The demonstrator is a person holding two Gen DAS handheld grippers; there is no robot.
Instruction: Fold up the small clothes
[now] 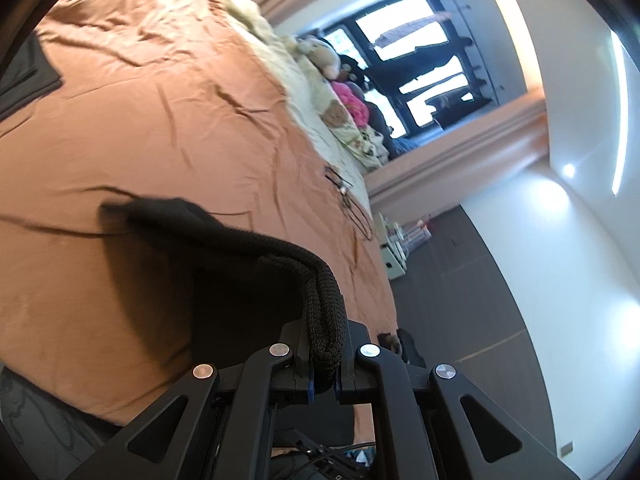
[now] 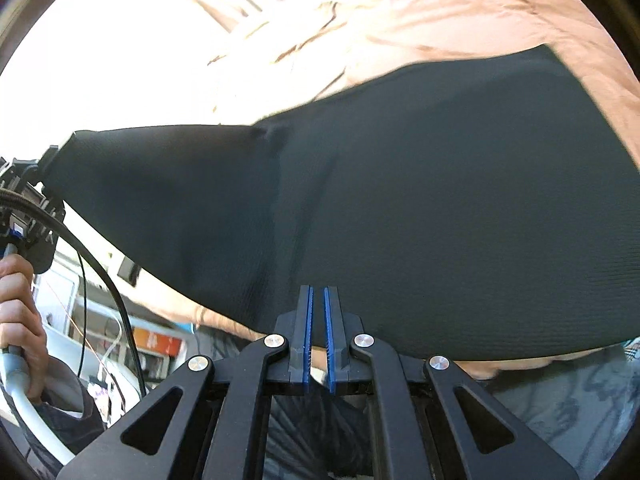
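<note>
A black knit garment (image 2: 400, 208) was clamped at opposite edges by the closed left gripper (image 1: 325, 354) and right gripper (image 2: 318, 320), above the rumpled orange bedsheet (image 1: 160, 120).

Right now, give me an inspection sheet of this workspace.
Surface: bed with a rumpled orange sheet.
Job's things: black garment held stretched above the sheet; another dark garment lies flat at the far edge.
Clutter: thin black straps on the sheet; plush toys and pillows along the bed's far side.
Grippers: left claw shut on a bunched edge; right claw shut on the garment's near edge.
Cables: black cable from the left tool.
Surroundings: window, dark floor.
</note>
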